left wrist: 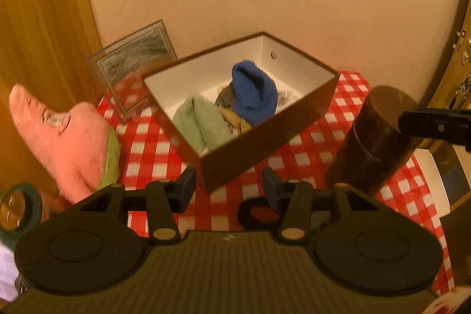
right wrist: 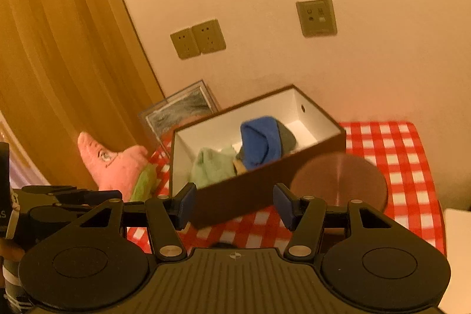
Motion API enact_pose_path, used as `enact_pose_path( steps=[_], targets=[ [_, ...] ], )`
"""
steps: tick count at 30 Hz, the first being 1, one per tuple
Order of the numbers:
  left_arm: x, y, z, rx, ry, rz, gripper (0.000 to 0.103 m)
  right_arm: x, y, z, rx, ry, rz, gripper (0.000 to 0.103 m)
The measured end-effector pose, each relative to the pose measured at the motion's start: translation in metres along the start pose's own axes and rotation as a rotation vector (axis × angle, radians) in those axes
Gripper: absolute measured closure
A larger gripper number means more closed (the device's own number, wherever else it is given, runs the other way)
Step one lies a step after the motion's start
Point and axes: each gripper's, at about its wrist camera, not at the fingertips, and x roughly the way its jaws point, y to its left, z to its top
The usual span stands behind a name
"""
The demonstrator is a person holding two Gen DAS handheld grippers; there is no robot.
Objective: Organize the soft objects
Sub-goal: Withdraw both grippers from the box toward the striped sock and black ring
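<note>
Pink plush (left wrist: pixel 63 137) sits outside the box (left wrist: pixel 265 143), on the table's left edge, partly on the checked cloth (left wrist: pixel 141 149). It lies left and slightly ahead of the left gripper (left wrist: pixel 229 186); the right gripper (right wrist: pixel 234 203) is further off, with the box front between. Long axis runs diagonally, pointed tip up-left, green-trimmed base toward the cloth. My read: left hand is the nearer one for the pick.

Plush: star-shaped, fuzzy, stitched face, looks squashy.

Both grippers are wide apart at the fingers, nothing held.

Inside the box: blue cloth (left wrist: pixel 254 91) and green cloth (left wrist: pixel 198 122). Brown cylinder (left wrist: pixel 374 137) stands right of the box.
</note>
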Motion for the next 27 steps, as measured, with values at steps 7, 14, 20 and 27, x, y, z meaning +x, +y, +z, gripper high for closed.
enact_pose_path(
  steps=[7,14,20,27],
  targets=[
    [-0.013,-0.001,-0.033,-0.02,0.045,0.019,0.056,-0.013,0.008,-0.041,-0.01,0.06,-0.01,0.045],
    [-0.017,-0.007,-0.065,-0.038,0.1,0.035,0.056,-0.021,0.013,-0.078,-0.017,0.11,-0.02,0.045],
    [-0.019,-0.014,-0.091,-0.06,0.142,0.027,0.056,-0.024,0.014,-0.103,-0.037,0.141,-0.034,0.045],
    [-0.022,-0.026,-0.113,-0.063,0.175,0.022,0.056,-0.03,0.011,-0.126,-0.026,0.175,-0.04,0.045]
  ],
)
